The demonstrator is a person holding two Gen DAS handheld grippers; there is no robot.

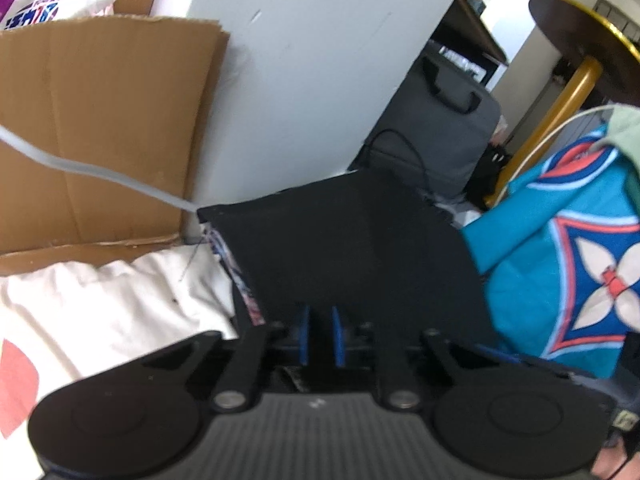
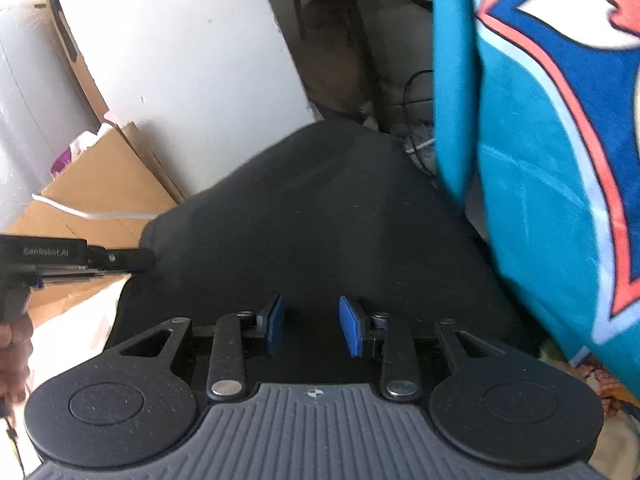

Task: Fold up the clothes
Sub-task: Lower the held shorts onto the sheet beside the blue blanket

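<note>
A black garment (image 1: 352, 248) is held up off the surface and spreads away from my left gripper (image 1: 321, 334). Its blue pads (image 1: 304, 332) stand close together with the black cloth pinched between them. In the right wrist view the same black garment (image 2: 320, 216) bulges forward like a mound. My right gripper (image 2: 313, 326) has its blue pads (image 2: 352, 330) a little apart, with dark cloth filling the gap. My left gripper (image 2: 120, 258) shows at the left edge, clamped on the garment's left border, a hand below it.
A teal patterned cloth (image 1: 568, 240) (image 2: 540, 160) hangs close on the right. A cardboard box (image 1: 100, 132) and a white panel (image 1: 312, 80) stand behind, and a white cloth (image 1: 112, 308) lies below left. A grey bag (image 1: 440, 128) and a gold-rimmed table (image 1: 580, 36) are farther back. A white cable (image 1: 80, 170) crosses the box.
</note>
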